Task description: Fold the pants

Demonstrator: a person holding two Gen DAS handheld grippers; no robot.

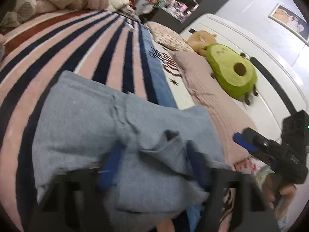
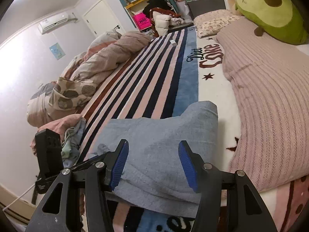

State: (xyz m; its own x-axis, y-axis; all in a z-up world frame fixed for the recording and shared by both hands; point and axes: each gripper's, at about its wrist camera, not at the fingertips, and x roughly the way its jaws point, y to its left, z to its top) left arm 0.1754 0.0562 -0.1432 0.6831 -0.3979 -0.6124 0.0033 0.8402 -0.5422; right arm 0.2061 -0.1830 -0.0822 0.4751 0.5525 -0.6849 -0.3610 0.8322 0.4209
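Observation:
The grey-blue pants [image 1: 92,119] lie in a folded stack on the striped blanket [image 1: 81,44]; they also show in the right wrist view [image 2: 160,135]. My left gripper [image 1: 156,166] hangs low over the near edge of the pants, its blue fingers [image 1: 110,166] wide apart with bunched cloth lying between them; the view is blurred. My right gripper [image 2: 153,166] is open just above the near end of the pants, holding nothing. It also shows at the right of the left wrist view [image 1: 243,141], in a hand.
A pink ribbed pillow [image 2: 270,96] lies right of the pants. A green avocado plush [image 2: 270,9] rests beyond it. A rumpled duvet [image 2: 100,61] and loose clothes [image 2: 71,141] lie at the left. The white headboard [image 1: 241,44] stands beyond the plush.

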